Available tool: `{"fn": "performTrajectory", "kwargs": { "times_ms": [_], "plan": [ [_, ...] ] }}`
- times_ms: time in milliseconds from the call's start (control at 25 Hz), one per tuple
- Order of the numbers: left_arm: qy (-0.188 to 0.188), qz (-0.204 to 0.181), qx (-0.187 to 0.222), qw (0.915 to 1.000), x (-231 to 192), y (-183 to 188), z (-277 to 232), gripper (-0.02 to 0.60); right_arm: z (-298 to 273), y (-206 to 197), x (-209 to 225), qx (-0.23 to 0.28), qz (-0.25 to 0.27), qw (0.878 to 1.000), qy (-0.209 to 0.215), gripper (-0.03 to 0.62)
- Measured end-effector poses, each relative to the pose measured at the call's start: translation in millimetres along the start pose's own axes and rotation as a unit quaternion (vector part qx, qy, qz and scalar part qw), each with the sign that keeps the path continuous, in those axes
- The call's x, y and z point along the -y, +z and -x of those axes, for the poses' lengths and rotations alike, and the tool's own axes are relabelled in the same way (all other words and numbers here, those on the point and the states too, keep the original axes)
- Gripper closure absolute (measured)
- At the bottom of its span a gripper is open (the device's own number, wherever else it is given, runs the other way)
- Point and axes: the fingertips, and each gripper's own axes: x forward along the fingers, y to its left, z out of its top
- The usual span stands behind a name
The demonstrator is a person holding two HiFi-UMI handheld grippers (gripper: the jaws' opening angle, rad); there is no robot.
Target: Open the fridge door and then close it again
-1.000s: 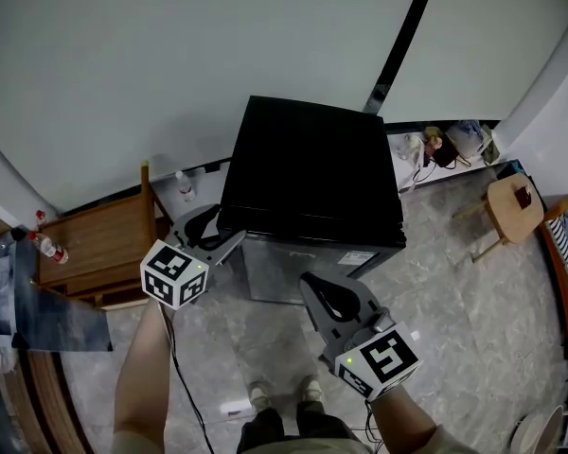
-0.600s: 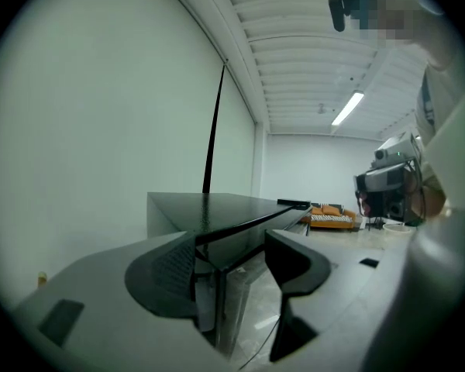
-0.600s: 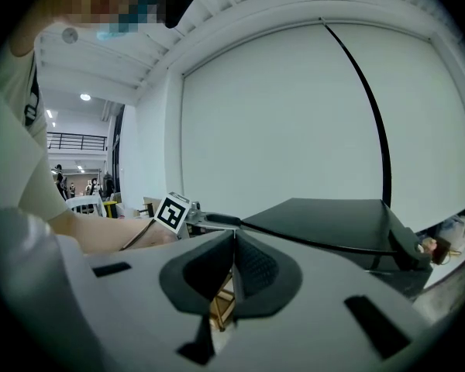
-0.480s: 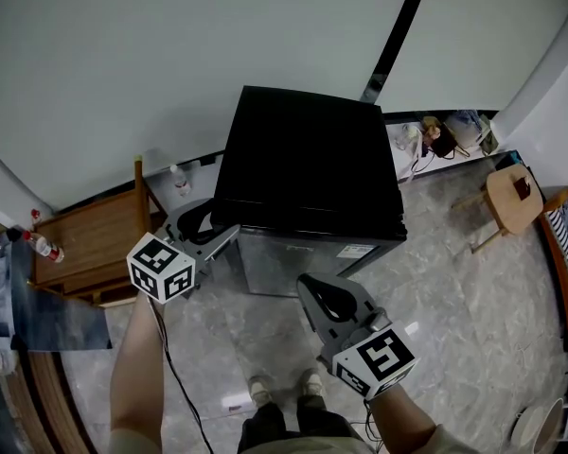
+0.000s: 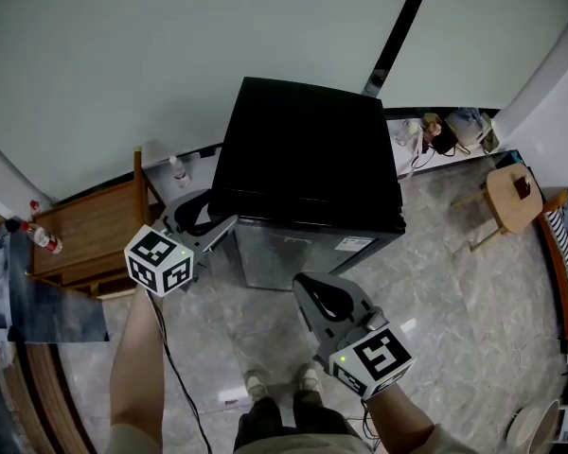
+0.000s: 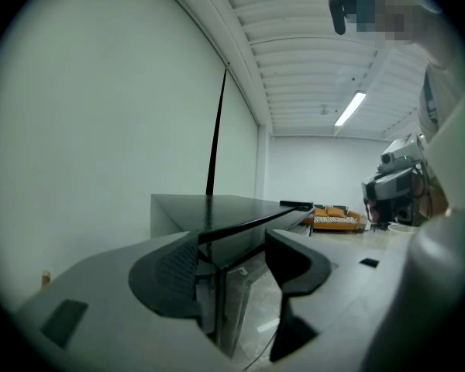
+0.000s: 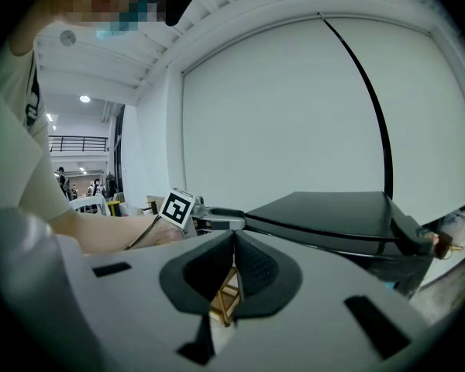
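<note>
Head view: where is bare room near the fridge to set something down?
The fridge has a bare black top. Open floor lies between the fridge front and the round stool. It is crowded at the clutter by the wall right of the fridge, and at the wooden furniture on its left.

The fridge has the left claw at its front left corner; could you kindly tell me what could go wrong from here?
1. The left claw has its jaws apart around the front left edge of the fridge, not clamped, so a pull may slip off the door.
2. The right claw, shut and empty, hangs in front of the door; an opening door could hit it.
3. The person's shoes stand before the fridge, likely in the swing path.
</note>
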Motion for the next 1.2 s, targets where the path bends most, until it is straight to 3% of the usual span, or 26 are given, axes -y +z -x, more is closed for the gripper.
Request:
{"fn": "performTrajectory", "kwargs": {
  "times_ms": [480,720,1200],
  "plan": [
    [0.014,-0.002,-0.002,0.9999,1,2,2,0.316,17,-8,7,-0.01,-0.002,1.0,-0.01,0.597],
    [0.025,0.013,0.013,0.9995,24,-6,26,0.328,24,-13,5,-0.014,0.003,1.0,-0.009,0.597],
    [0.042,0.011,-0.003,0.9991,50,-16,56,0.344,40,-11,-23,-0.012,0.012,1.0,-0.006,0.597]
  ]
}}
